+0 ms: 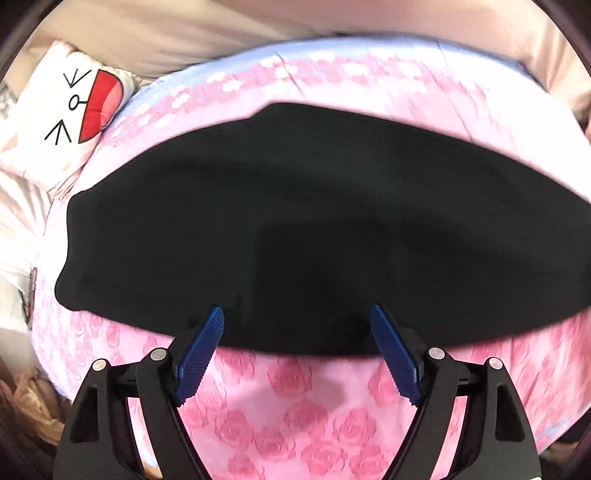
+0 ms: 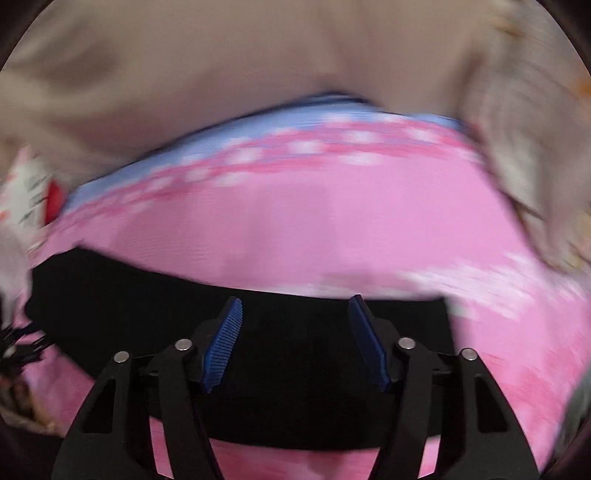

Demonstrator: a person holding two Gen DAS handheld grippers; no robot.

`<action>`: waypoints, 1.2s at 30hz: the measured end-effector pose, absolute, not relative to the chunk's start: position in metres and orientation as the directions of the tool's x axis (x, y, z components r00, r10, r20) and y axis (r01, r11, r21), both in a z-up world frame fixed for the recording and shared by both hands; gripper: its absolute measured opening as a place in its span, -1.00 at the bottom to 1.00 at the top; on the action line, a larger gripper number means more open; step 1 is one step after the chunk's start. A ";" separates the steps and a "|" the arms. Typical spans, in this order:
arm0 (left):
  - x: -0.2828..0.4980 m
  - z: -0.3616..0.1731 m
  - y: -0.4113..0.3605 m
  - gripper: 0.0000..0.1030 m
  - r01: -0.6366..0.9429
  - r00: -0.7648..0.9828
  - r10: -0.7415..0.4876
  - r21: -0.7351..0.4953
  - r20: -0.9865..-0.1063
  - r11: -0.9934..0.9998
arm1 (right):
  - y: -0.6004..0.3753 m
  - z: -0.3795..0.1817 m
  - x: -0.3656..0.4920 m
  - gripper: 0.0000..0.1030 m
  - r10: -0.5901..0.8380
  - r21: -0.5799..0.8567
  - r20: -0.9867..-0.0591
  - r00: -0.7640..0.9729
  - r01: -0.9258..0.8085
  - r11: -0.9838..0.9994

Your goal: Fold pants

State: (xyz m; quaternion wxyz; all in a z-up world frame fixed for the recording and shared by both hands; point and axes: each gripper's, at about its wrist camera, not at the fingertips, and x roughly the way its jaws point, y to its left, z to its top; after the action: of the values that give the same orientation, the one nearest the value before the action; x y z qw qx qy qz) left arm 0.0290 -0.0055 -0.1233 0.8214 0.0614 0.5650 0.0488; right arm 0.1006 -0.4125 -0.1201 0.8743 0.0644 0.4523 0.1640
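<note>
Left wrist view: pants lie mid-frame on the bed, long axis left-right.
Left gripper: open, tips at the lower edge.
Right gripper: open, above the cloth.

I see a bed w/ a pink rose-print cover; its far edge carries a blue band w/ white blotches. Black pants lie flat on the cover, spread wide across its middle. A white cushion w/ a cartoon face sits at the cover's far-left corner, beside the blue band. Beige sheets show beyond the band. Right cam's blurred; same cover and pants there.
</note>
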 end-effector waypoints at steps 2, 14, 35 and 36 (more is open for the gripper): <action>0.038 -0.135 0.000 0.56 -0.039 0.314 0.173 0.169 -0.933 0.985 | -0.344 -0.129 0.112 -0.03 0.454 0.295 -0.760 0.464 -0.376 0.878; 0.031 -0.153 0.022 0.73 -0.059 0.317 0.110 0.096 -0.942 0.994 | -0.154 -0.149 0.165 -0.38 0.493 0.179 -0.813 0.309 -0.672 0.718; 0.033 -0.150 0.030 0.75 -0.011 0.321 0.059 0.059 -0.945 0.998 | -0.098 -0.140 0.246 -0.57 0.518 0.260 -0.768 0.376 -0.557 0.789; 0.033 -0.147 0.030 0.75 -0.007 0.328 0.053 0.054 -0.943 0.999 | -0.140 -0.131 0.237 -0.50 0.519 0.291 -0.751 0.408 -0.500 0.815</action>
State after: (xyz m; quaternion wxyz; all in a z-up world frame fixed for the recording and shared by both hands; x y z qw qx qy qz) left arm 0.0330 0.0299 -0.1468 0.8147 0.0198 0.5793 0.0183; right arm 0.2368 -0.1397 -0.1311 0.8390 0.0100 0.4515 0.3037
